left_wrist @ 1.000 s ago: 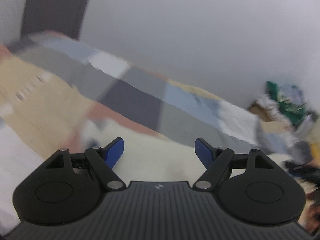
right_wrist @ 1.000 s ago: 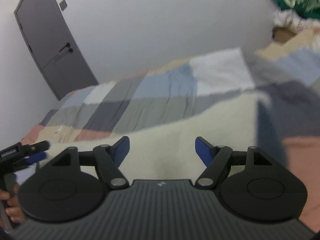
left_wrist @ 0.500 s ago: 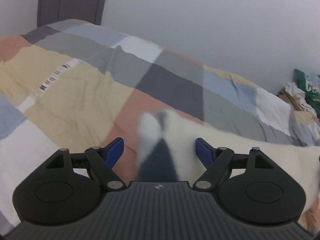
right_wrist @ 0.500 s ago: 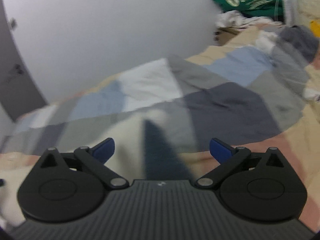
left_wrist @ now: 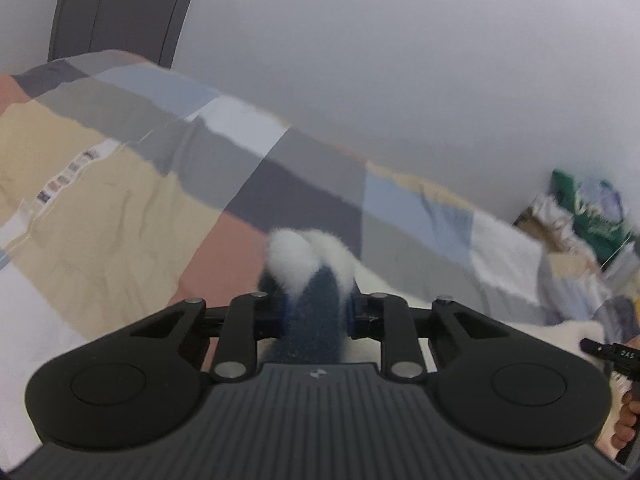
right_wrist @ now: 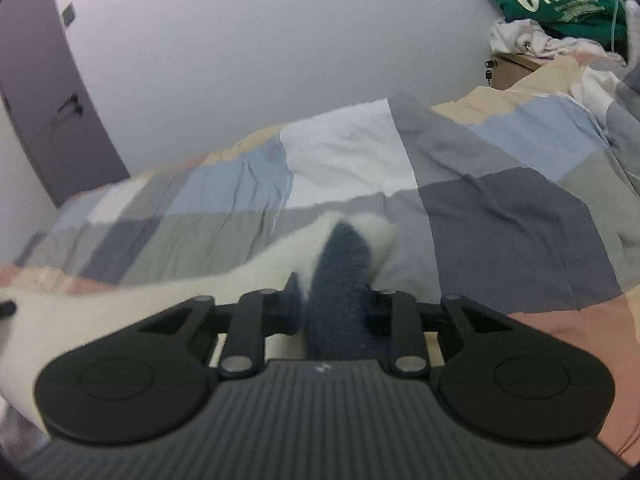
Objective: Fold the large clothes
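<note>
A fluffy garment, white with a dark blue inside, lies across a bed. In the left wrist view one bunched corner of the garment [left_wrist: 292, 256] stands up between the blue pads of my left gripper [left_wrist: 316, 304], whose jaws are closing and pinch it. In the right wrist view another corner [right_wrist: 344, 248] sticks up between the pads of my right gripper [right_wrist: 336, 300], also closing and pressing on the fabric. The white cloth [right_wrist: 180, 296] stretches away to the left between the two grips.
The patchwork bedspread [left_wrist: 100, 200] in beige, grey, blue, white and pink covers the bed [right_wrist: 500, 208]. A grey door [left_wrist: 120, 8] stands at the far left. A clothes pile [right_wrist: 560, 8] tops a wooden cabinet [right_wrist: 516, 64]. A hand [left_wrist: 628, 420] shows at the right edge.
Both grippers stood open a moment ago and have now closed on bunched corners of the fluffy garment. Both hands have moved forward and slightly down over the bed.
</note>
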